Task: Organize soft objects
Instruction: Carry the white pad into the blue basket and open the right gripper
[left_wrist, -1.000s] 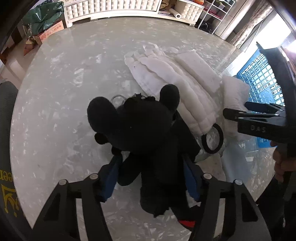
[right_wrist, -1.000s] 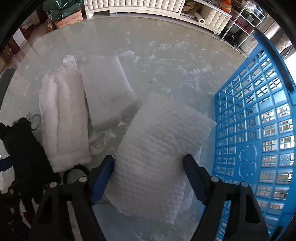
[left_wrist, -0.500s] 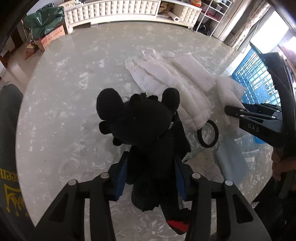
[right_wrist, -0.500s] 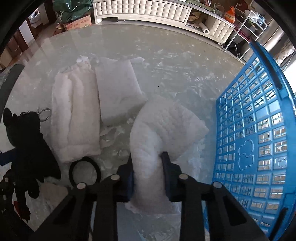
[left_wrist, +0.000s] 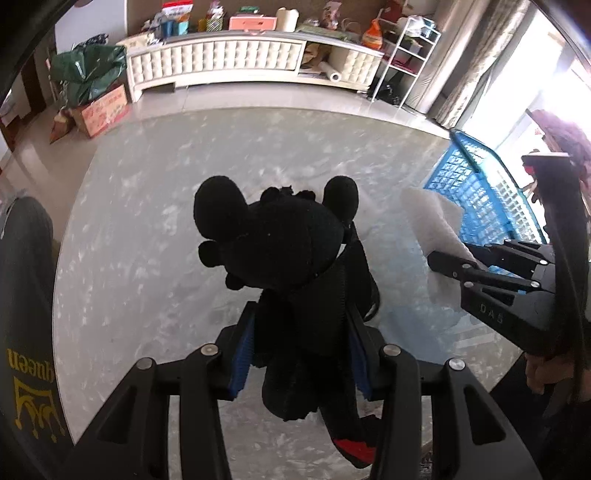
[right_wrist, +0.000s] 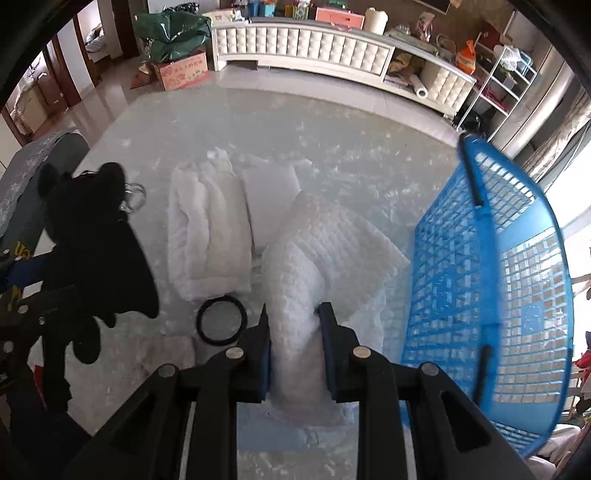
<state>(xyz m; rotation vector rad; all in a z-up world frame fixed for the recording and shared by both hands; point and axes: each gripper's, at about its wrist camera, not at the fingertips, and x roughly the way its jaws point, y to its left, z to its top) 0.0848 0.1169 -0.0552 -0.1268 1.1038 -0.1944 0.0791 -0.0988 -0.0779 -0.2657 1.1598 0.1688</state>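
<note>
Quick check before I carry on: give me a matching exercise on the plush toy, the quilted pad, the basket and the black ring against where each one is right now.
Things:
1. black plush toy
2. white quilted pad
3. blue basket
4. black ring

Places:
A. lying flat on the table, in front of the folded white cloth
B. pinched in the right gripper
C. standing at the table's right edge
D. clamped in the left gripper

Pairs: 1-D, 2-B, 3-C, 4-A
</note>
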